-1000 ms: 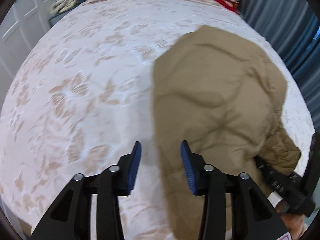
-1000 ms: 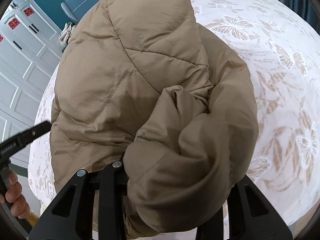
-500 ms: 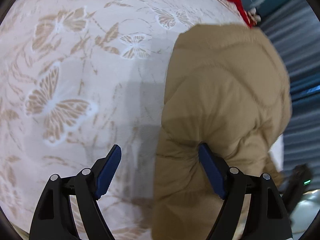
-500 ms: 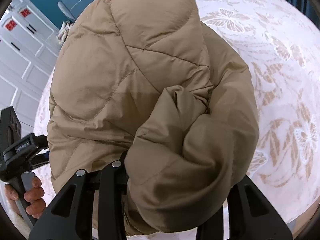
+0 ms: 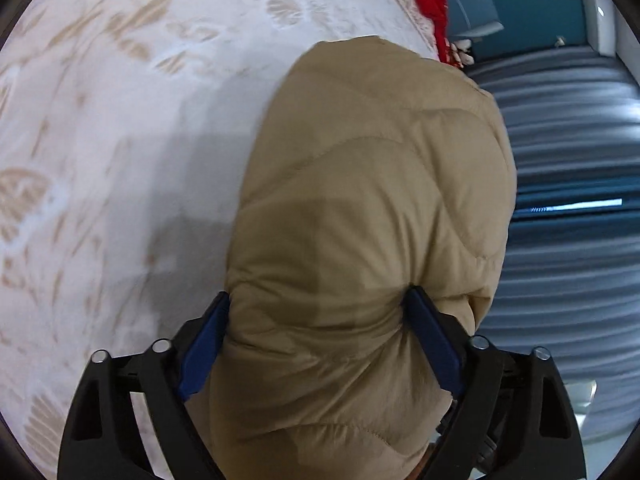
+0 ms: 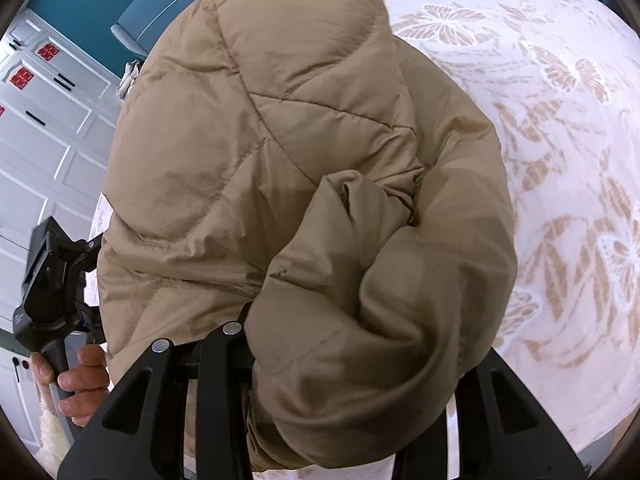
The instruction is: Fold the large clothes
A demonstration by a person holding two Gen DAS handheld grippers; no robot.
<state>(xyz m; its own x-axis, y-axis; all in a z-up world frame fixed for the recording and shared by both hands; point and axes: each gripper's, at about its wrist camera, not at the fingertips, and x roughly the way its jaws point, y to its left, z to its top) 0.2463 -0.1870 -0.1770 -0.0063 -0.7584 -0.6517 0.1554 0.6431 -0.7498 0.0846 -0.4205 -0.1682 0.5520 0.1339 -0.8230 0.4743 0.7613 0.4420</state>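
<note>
Holding jacket (image 6: 280,140): right gripper (image 6: 320,364), pinching a bunched fold; fingertips hidden.
Left gripper (image 5: 320,320): jaws just narrowed slightly, pads (image 5: 430,344) pressing jacket's puffy edge.
Bed (image 5: 120,120): under jacket.

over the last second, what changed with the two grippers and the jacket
The left gripper came down from over the bedspread onto the near edge of the tan puffer jacket; its jaws have just been opening and now straddle a thick fold, pads against the fabric. The right gripper stayed clamped on its bunched part of the jacket, which hides its fingers.
</note>
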